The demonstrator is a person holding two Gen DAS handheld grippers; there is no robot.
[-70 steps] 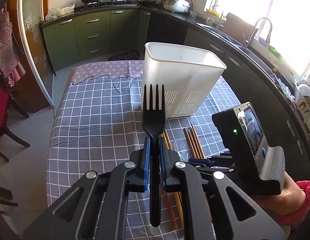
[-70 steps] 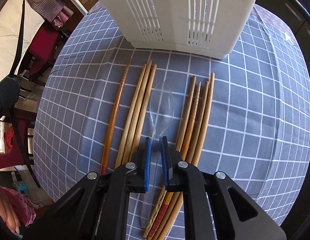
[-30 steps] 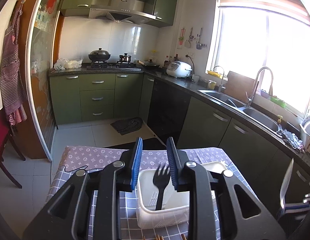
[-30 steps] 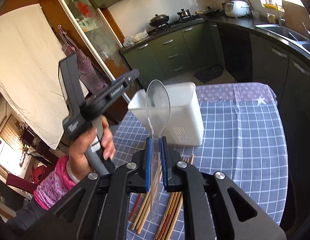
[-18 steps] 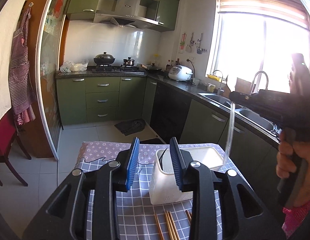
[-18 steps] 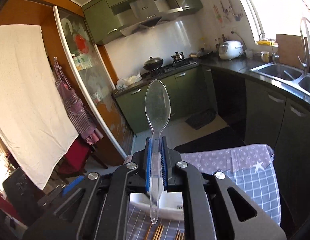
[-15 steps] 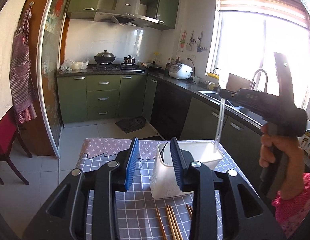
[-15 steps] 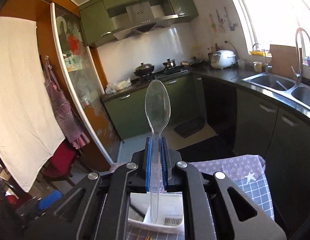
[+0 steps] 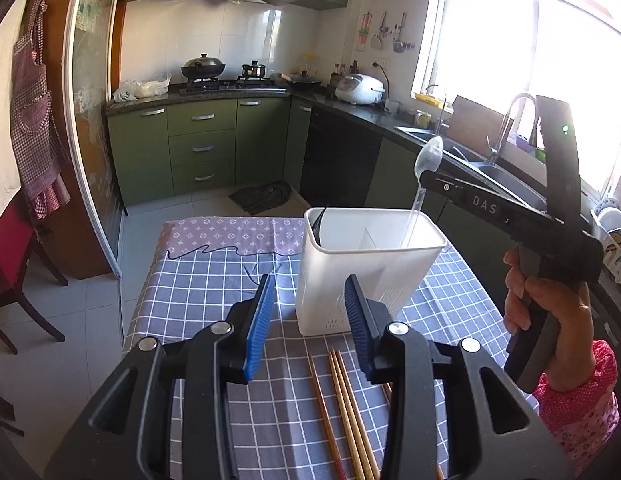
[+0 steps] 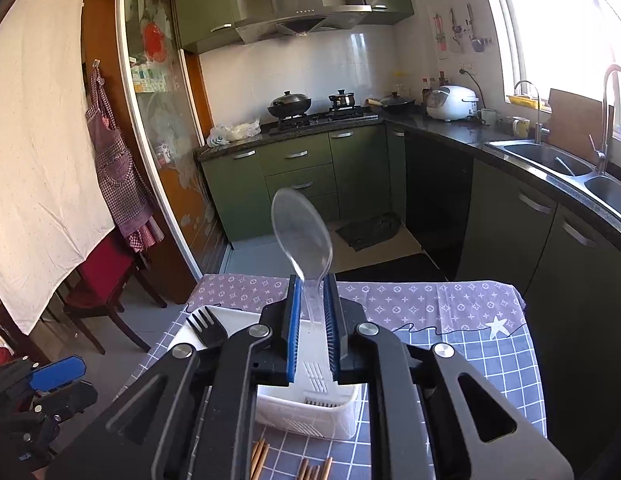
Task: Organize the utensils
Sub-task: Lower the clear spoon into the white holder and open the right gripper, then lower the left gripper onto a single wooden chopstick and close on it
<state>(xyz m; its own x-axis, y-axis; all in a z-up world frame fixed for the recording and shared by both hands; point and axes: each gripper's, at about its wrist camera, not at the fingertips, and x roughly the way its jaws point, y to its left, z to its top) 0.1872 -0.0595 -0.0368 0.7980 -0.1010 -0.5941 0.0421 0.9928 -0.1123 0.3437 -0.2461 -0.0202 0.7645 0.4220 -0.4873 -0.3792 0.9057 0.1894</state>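
The right gripper [image 10: 311, 312] hung over the white utensil holder [image 9: 366, 276] on the checked worktop [image 9: 214, 292], its jaws opening around a clear plastic spoon [image 10: 304, 236] whose handle slanted down into the holder's right compartment while the bowl tilted above the pads. The left gripper [image 9: 308, 320] was nearer the camera, its jaws opening with nothing between them. A black fork [image 10: 206, 330] stood in the left compartment, and wooden chopsticks [image 9: 342, 400] lay on the cloth before the holder.

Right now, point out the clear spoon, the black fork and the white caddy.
clear spoon [image 10: 301, 227], right wrist view, on its bowl.
black fork [image 10: 206, 328], right wrist view, on its tines.
white caddy [image 9: 362, 280], left wrist view, on its front wall.
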